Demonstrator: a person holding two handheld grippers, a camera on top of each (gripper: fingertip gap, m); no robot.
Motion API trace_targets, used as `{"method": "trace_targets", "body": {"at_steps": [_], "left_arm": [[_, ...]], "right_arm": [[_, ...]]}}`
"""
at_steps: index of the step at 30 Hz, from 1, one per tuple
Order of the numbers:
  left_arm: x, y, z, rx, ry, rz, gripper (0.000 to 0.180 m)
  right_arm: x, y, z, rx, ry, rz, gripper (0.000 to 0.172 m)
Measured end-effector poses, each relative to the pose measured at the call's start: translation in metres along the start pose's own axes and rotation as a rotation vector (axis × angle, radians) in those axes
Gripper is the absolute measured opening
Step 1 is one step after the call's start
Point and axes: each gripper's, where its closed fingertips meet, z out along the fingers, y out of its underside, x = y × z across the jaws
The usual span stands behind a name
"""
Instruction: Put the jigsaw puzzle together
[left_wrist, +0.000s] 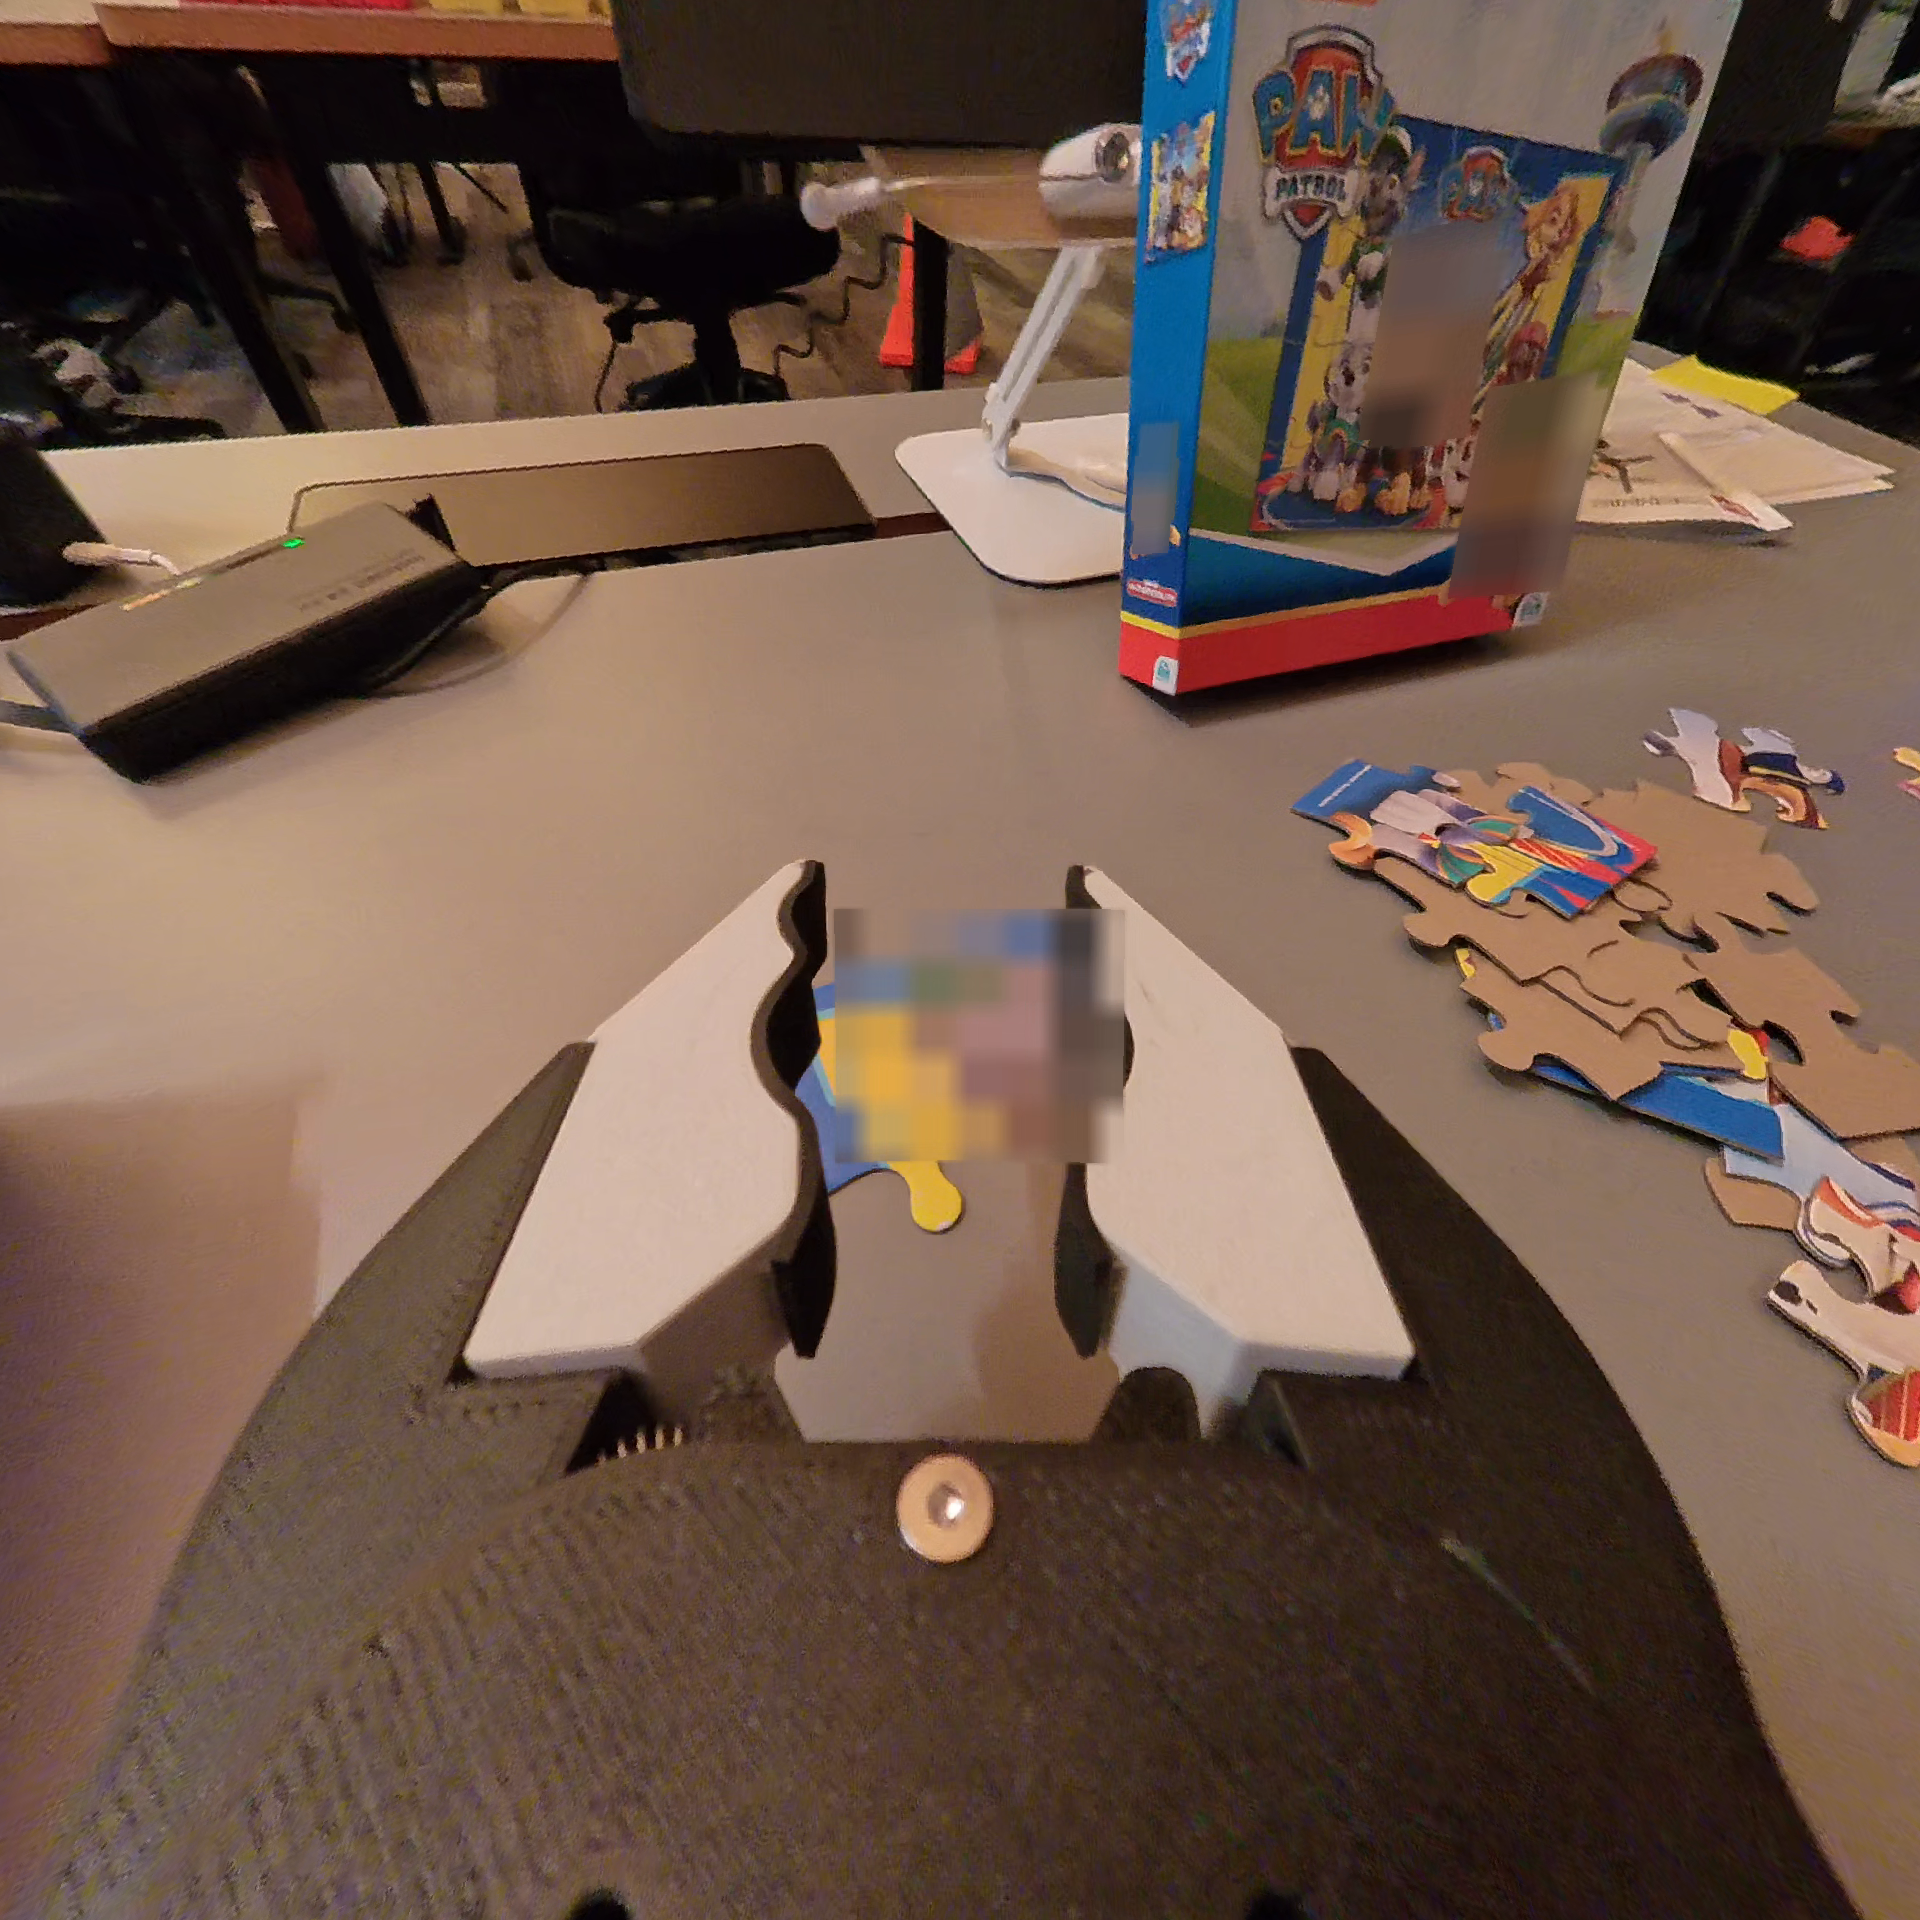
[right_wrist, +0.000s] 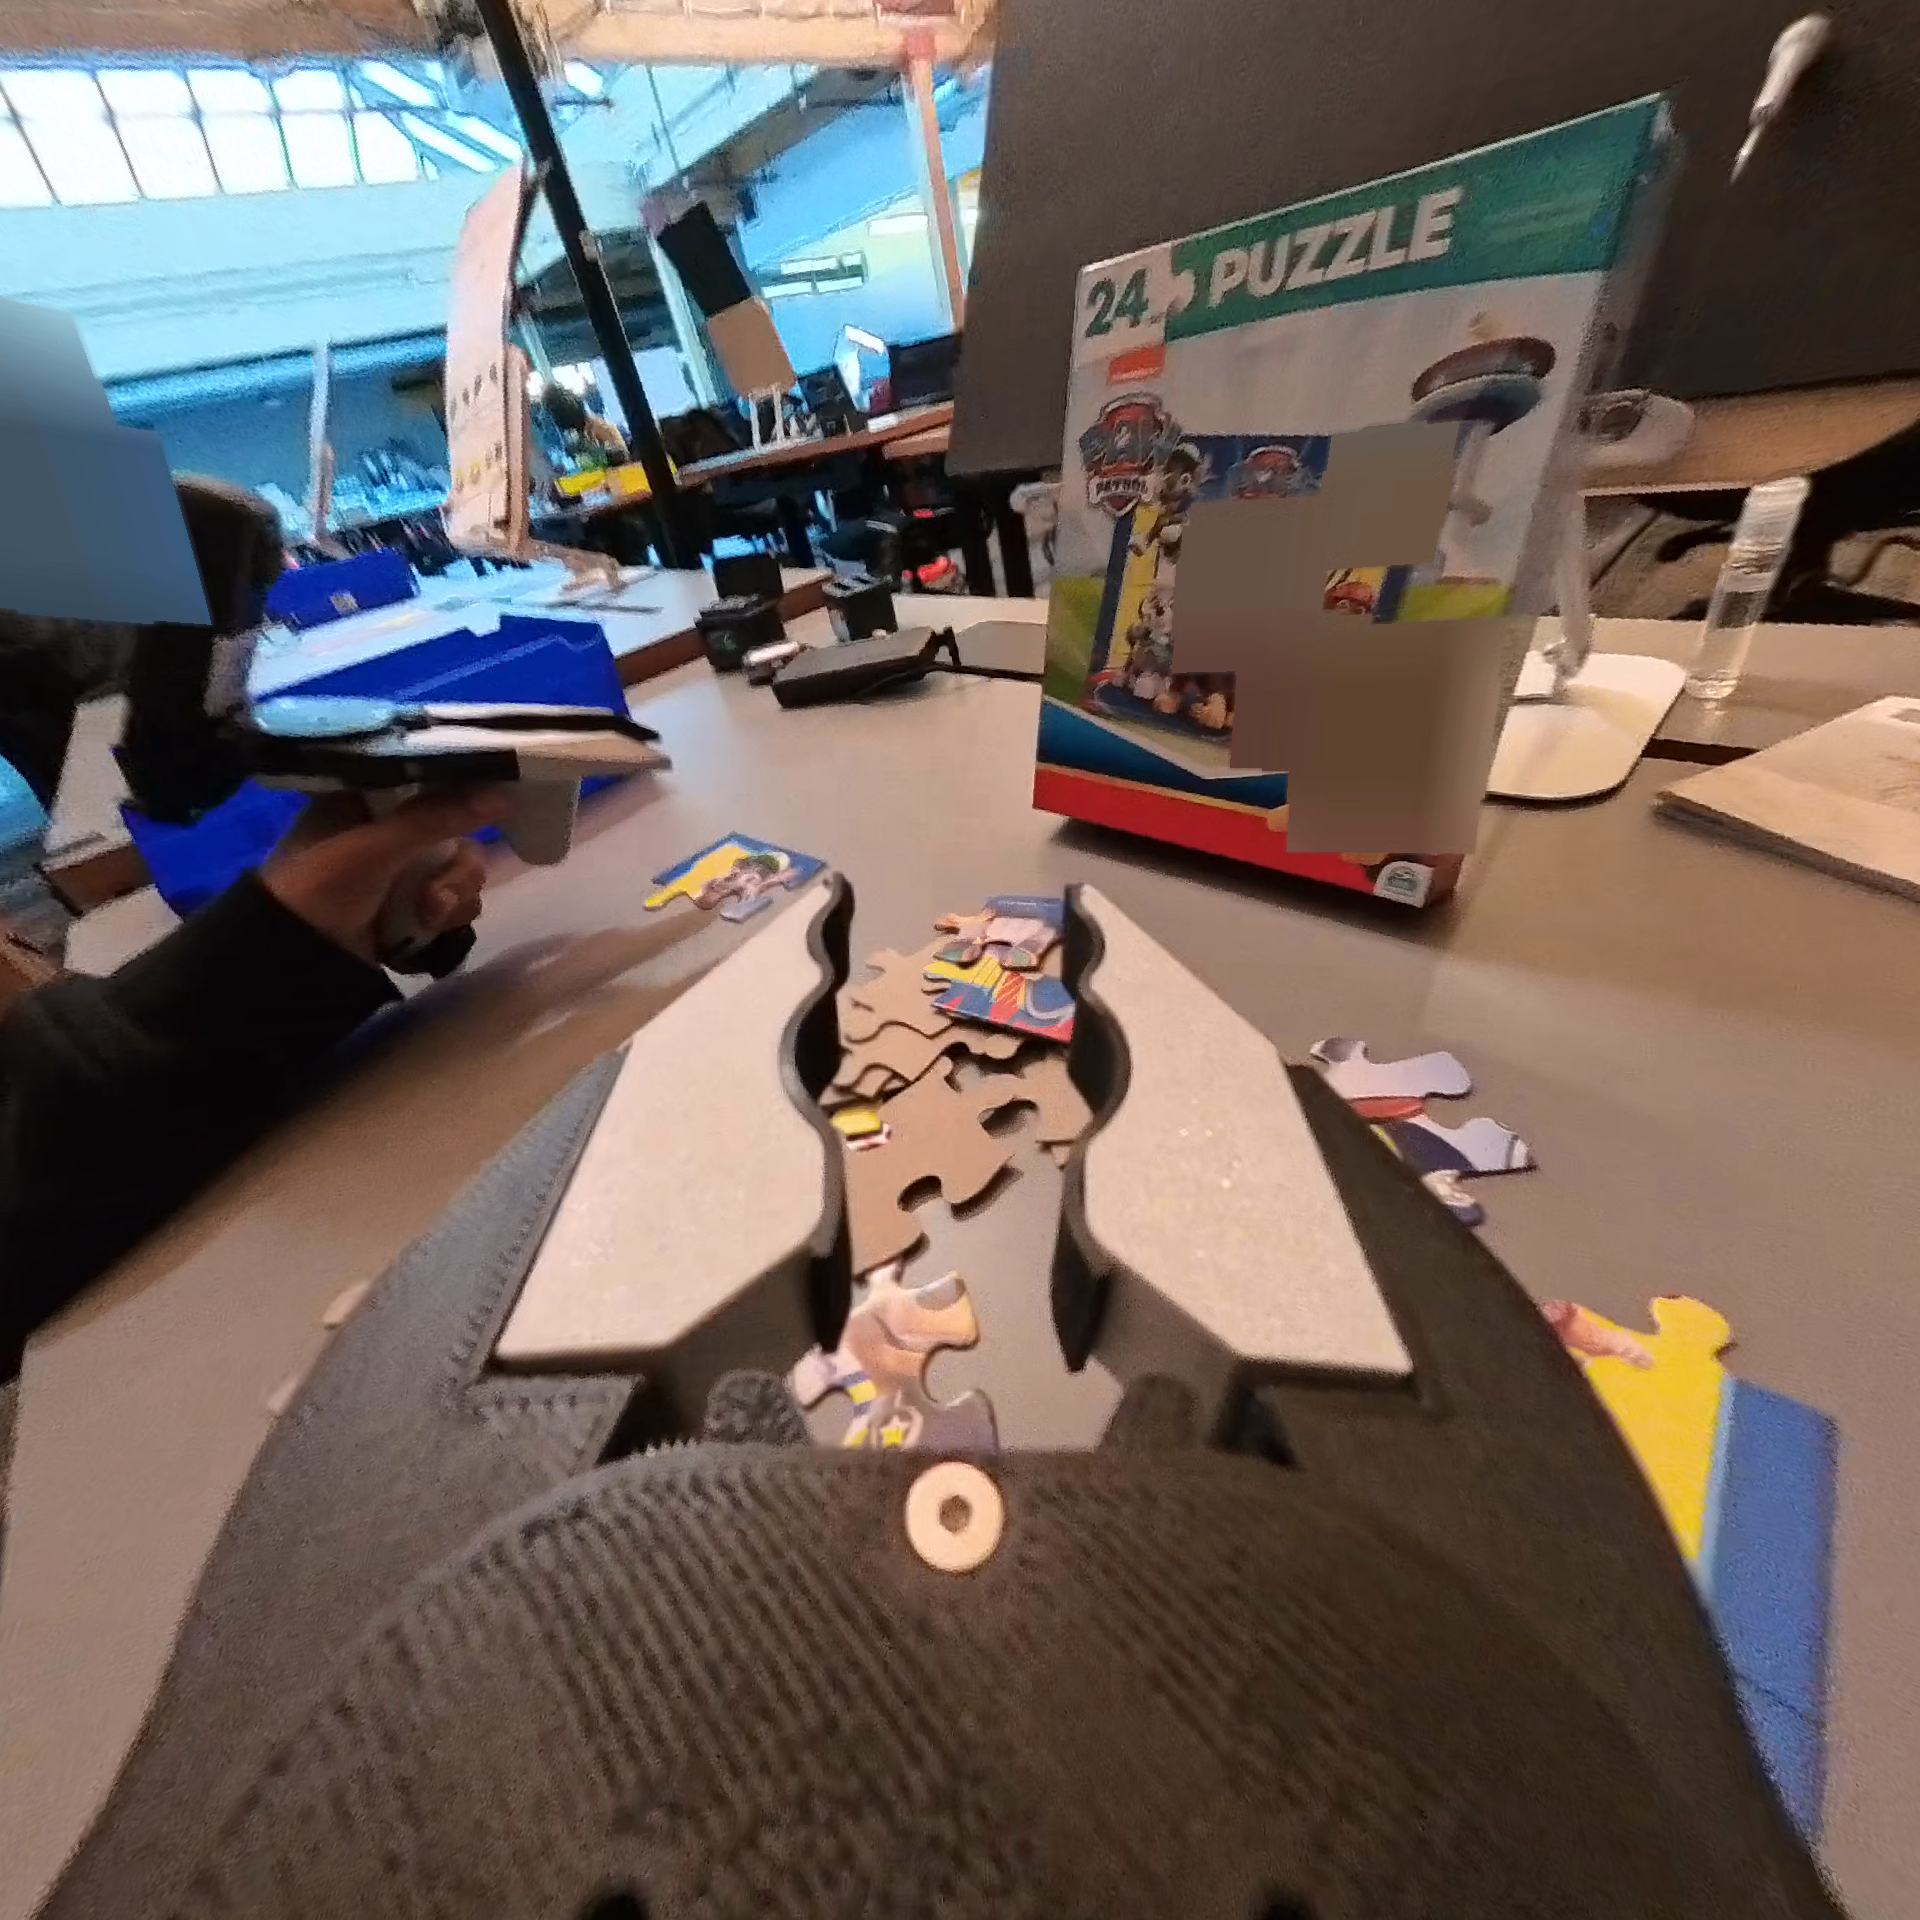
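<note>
Left wrist view: your left gripper (left_wrist: 945, 883) has its jaws apart over a blue-and-yellow puzzle piece (left_wrist: 930, 1195). The piece lies flat on the grey table (left_wrist: 623, 779), in front of the upright puzzle box (left_wrist: 1351, 364) and off to its left. The right wrist view shows that gripper clear above the piece, not gripping it. Your right gripper (right_wrist: 956, 904) also has its jaws apart and empty, above the heap of loose pieces (right_wrist: 935, 1122) directly in front of the box. Most of these lie brown side up, and one colourful piece lies on top.
</note>
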Motion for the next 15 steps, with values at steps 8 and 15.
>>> {"method": "trace_targets", "body": {"at_steps": [8,15], "left_arm": [[0.007,0.007,0.004,-0.039,0.055,0.016,0.047],[0.007,0.008,0.004,-0.045,0.064,0.019,0.048]], "right_arm": [[-0.008,0.009,0.006,-0.024,-0.060,0.079,0.042],[-0.012,0.016,0.011,-0.066,-0.044,0.022,0.042]]}}
